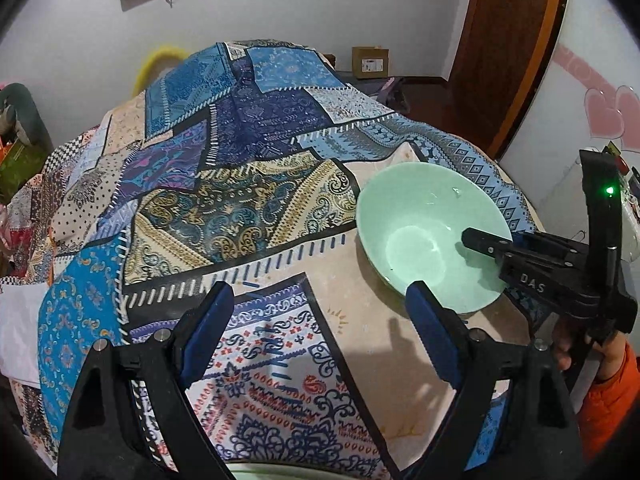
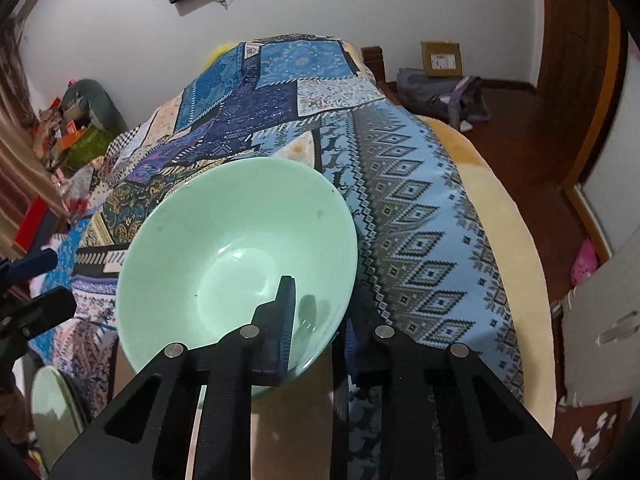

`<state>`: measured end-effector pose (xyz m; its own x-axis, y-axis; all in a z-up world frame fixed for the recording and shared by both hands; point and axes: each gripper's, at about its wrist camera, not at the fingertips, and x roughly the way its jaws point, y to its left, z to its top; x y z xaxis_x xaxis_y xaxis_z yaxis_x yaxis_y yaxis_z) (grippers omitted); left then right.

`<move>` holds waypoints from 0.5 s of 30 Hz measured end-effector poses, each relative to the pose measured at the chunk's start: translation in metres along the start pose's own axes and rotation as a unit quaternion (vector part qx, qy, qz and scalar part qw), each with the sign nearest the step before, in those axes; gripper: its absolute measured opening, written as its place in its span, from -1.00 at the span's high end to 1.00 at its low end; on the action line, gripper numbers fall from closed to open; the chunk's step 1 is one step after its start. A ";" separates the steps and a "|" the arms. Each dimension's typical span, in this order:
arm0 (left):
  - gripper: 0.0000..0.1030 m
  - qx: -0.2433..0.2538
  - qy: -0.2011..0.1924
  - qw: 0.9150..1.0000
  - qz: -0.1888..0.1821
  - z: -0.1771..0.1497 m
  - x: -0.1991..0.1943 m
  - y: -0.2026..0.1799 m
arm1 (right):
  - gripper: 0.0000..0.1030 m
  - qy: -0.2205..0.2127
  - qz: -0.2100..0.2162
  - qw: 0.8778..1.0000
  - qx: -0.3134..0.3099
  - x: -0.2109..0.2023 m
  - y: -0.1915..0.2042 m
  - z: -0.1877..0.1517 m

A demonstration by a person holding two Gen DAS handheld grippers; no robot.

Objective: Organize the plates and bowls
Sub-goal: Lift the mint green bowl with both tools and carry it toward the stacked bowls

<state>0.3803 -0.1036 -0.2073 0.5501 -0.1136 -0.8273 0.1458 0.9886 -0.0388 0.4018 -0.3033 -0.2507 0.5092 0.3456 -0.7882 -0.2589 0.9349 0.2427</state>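
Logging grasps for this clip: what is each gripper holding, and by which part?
The right gripper grips the green bowl by its near rim, one finger inside, one outside. The left gripper holds nothing, jaws open.

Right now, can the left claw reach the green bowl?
Probably yes. The left claw is open and holds nothing, and only bare cloth lies between it and the green bowl. The right claw already grips the bowl's rim.
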 end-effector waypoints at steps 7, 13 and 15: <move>-0.66 -0.008 0.014 1.000 0.004 -0.001 0.015 -0.002 | 0.62 0.003 0.009 0.999 -0.032 -0.005 0.013 -0.007; -0.37 -0.008 0.041 0.999 0.005 -0.009 0.029 -0.001 | 0.62 0.008 0.037 0.998 -0.044 -0.009 0.028 -0.018; -0.25 -0.011 0.061 0.998 0.004 -0.014 0.035 0.000 | 0.62 0.011 0.044 0.998 -0.047 -0.010 0.034 -0.021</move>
<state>0.3885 -0.1066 -0.2439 0.4473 -0.0933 -0.8895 0.1231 0.9915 -0.0421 0.3710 -0.2771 -0.2463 0.4635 0.4240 -0.7781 -0.3791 0.8885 0.2584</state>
